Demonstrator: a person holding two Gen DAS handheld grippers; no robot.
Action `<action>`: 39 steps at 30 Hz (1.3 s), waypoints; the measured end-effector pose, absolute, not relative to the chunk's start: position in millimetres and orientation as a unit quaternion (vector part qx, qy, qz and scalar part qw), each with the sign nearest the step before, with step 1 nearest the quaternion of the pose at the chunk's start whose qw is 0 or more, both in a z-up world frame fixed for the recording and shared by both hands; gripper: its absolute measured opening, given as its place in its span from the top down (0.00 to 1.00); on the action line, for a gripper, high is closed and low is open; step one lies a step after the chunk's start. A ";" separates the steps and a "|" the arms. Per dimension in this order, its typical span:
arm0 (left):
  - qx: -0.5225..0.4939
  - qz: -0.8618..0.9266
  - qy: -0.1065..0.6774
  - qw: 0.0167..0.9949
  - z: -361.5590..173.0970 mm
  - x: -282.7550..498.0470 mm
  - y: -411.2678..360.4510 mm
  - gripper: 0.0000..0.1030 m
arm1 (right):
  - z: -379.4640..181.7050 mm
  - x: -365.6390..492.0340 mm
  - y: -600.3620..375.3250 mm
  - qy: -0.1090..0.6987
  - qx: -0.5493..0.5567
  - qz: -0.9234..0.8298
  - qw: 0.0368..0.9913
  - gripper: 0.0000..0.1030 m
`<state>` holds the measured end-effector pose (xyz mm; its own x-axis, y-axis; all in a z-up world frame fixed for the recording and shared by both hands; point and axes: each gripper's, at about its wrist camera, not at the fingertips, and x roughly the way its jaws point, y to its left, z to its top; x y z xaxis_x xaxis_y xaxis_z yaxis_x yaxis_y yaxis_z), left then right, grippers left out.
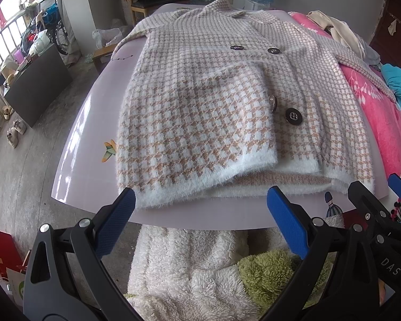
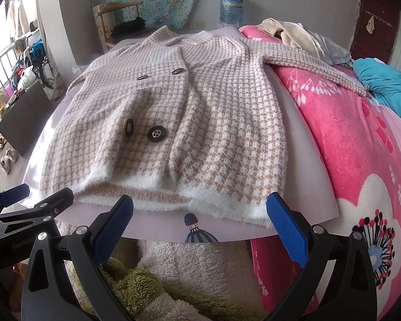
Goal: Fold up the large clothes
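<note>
A fuzzy tan-and-white houndstooth coat (image 1: 200, 101) (image 2: 173, 112) with dark buttons lies front up on a pale lilac board (image 1: 93, 123) (image 2: 227, 230). Its white hem faces me. One sleeve (image 2: 315, 67) stretches out to the right over the pink blanket. My left gripper (image 1: 200, 208) hangs open just short of the hem's left half, nothing between its blue pads. My right gripper (image 2: 200, 211) is open too, at the hem's right half. Each gripper shows at the edge of the other's view.
A pink flowered blanket (image 2: 347, 147) covers the bed on the right, with beige clothes (image 2: 294, 37) and a teal cloth (image 2: 387, 85) at its far end. White and green fleece (image 1: 200, 272) lies below the board's near edge. Chair, water jug and clutter stand behind.
</note>
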<state>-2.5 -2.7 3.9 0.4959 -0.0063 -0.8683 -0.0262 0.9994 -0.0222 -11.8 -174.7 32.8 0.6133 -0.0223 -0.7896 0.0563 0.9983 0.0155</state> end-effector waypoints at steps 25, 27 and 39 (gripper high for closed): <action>-0.017 0.005 0.502 0.865 4.3 -2.7 -2.3 0.08 | 36.6 -12.6 -177.9 0.437 0.020 -0.024 0.899 0.06; -0.017 0.005 0.502 0.865 4.0 -2.6 -2.1 0.08 | 36.5 -13.1 -177.8 0.437 0.021 -0.024 0.899 0.06; -0.018 0.005 0.502 0.865 5.8 -1.7 -0.4 0.08 | 37.6 -13.3 -178.2 0.435 0.020 -0.026 0.900 0.06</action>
